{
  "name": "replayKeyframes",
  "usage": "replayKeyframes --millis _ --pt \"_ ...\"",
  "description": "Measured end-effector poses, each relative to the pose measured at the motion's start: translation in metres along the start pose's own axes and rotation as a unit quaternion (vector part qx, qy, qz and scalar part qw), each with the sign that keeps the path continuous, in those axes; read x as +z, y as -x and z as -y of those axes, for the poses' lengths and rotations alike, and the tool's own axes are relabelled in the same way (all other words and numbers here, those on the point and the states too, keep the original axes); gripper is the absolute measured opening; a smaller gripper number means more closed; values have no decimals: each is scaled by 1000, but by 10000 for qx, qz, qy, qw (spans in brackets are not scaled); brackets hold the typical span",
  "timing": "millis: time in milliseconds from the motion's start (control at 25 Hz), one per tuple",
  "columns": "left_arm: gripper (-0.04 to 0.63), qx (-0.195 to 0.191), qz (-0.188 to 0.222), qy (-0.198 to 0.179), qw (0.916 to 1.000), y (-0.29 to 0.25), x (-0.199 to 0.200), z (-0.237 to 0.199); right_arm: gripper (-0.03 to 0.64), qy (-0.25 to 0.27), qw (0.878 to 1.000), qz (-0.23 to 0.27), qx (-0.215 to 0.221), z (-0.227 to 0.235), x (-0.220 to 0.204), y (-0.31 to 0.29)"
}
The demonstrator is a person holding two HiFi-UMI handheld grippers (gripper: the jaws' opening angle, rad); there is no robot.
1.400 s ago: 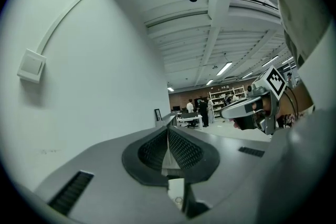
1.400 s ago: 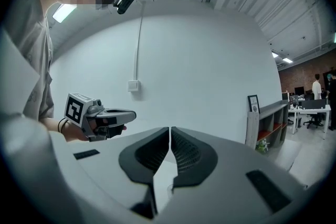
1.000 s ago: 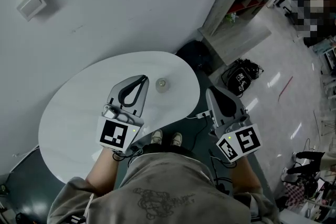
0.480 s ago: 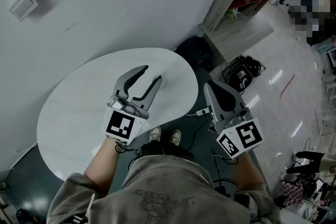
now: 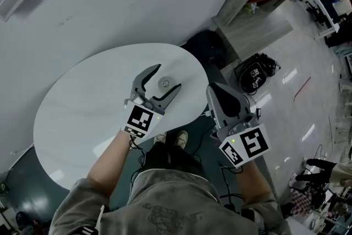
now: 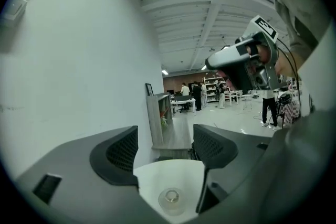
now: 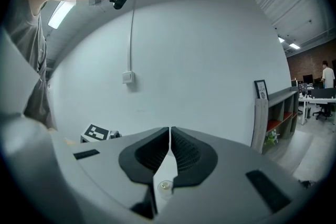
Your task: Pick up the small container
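Note:
The small container (image 5: 164,83), a clear round pot with a lid, stands on the white round table (image 5: 82,113) near its right edge. My left gripper (image 5: 168,77) hovers over it with jaws opening; the container sits between the fingers, and the pads do not touch it. In the left gripper view the container (image 6: 171,198) shows low between the two dark pads (image 6: 118,152). My right gripper (image 5: 220,99) is shut and holds nothing, off the table's right edge. Through a slit below its closed jaws the container (image 7: 165,185) is visible.
A grey shelf unit (image 5: 258,3) stands against the wall at the upper right. A black bag (image 5: 254,75) lies on the shiny floor beside the table. The person's shoes (image 5: 165,139) show under the table's near edge. Several people stand far off (image 6: 197,94).
The left gripper has swung forward and right over the table and its jaws have gone from shut to wide, now straddling the container. The right gripper has stayed shut.

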State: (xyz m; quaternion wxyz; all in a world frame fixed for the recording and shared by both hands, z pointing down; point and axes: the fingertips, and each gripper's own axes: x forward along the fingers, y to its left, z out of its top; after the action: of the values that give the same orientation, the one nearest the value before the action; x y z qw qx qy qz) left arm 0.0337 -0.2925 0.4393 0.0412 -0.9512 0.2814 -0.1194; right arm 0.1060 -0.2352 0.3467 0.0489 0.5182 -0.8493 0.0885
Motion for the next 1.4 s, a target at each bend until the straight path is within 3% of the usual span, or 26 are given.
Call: replayKeyframes --millis 720,1040,1240,1400 --pt "350 -423 -909 373 9943 -61 -157 14 32 -504 9971 -542 -155 40 -106 -56" --pt "351 -704 -1017 588 9906 -76 -192 24 32 -605 9956 -666 -267 54 -138 -65" --pt "351 -863 -1212 358 9882 -85 -206 29 32 -679 9948 -674 -350 62 -149 -64" --pt "350 -910 -1175 439 9879 -87 -207 31 32 -717 9942 -700 -398 67 -155 -61"
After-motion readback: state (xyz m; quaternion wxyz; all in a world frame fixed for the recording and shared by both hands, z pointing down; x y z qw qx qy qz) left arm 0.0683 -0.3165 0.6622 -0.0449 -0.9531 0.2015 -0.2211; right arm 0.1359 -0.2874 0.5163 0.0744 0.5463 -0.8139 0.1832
